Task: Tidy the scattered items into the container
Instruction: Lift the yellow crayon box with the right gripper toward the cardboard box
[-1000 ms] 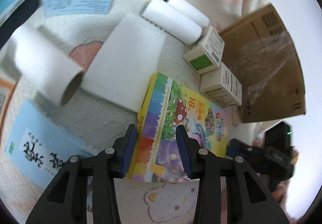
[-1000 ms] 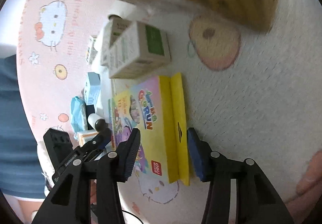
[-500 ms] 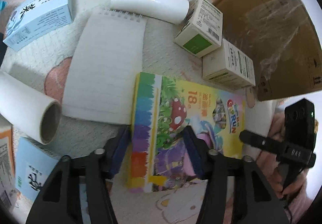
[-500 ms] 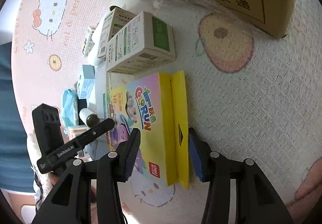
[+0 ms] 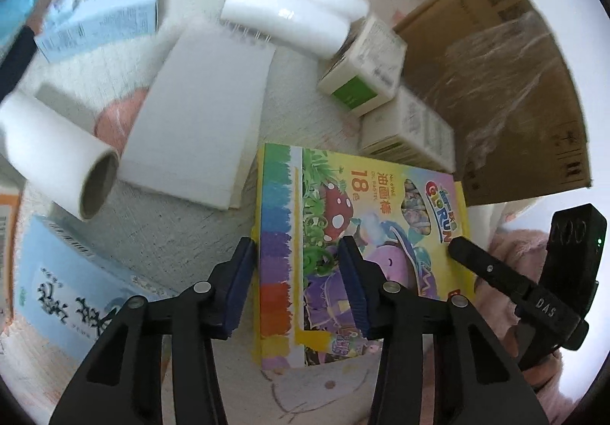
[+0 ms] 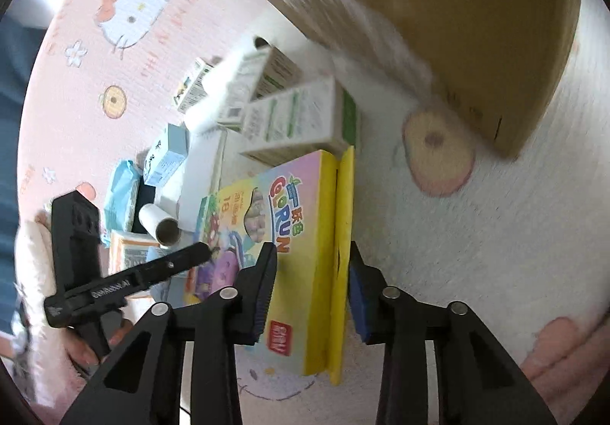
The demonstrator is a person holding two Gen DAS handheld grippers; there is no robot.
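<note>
- Right gripper (image 6: 310, 284): jaws have just been closing and pinch the yellow edge of the crayon box (image 6: 297, 253), apparently to lift it.
- Left gripper (image 5: 295, 280): straddles the opposite edge; whether its pads press is unclear.
- Cardboard container (image 5: 507, 100) lies just beside the box.

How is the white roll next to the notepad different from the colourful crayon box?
The white roll is round and plain, with an open cardboard tube end; the crayon box is flat, rectangular and covered in bright pictures. The roll lies free beside the notepad; the box sits between gripper fingers. Both rest on the mat.
</note>
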